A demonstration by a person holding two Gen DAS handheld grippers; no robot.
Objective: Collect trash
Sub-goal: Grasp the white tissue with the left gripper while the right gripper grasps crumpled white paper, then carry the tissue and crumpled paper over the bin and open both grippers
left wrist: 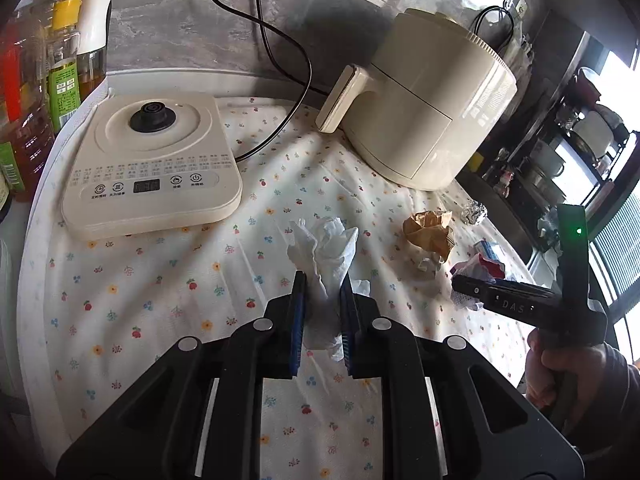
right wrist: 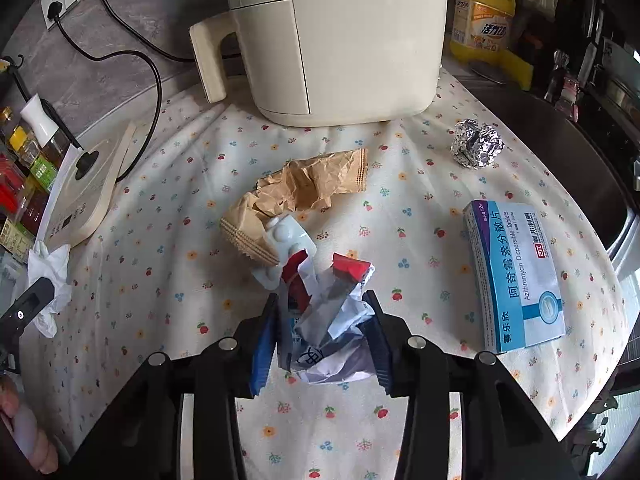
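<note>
My left gripper (left wrist: 323, 282) is shut on a crumpled white tissue (left wrist: 326, 252), which also shows at the left edge of the right wrist view (right wrist: 50, 276). My right gripper (right wrist: 322, 300) is shut on a crumpled red, white and blue wrapper (right wrist: 332, 312); it shows in the left wrist view (left wrist: 478, 268) too. A crumpled brown paper bag (right wrist: 304, 192) lies just beyond it, with a small white plastic piece (right wrist: 286, 240) on its near edge. A foil ball (right wrist: 476, 144) and a blue medicine box (right wrist: 516, 276) lie to the right.
A cream air fryer (right wrist: 340, 36) stands at the back of the flowered tablecloth (right wrist: 160, 280). A cream induction base (left wrist: 148, 164) with a black cord (left wrist: 280, 52) sits at left, bottles (left wrist: 60, 64) beyond it. A yellow detergent jug (right wrist: 484, 20) stands back right.
</note>
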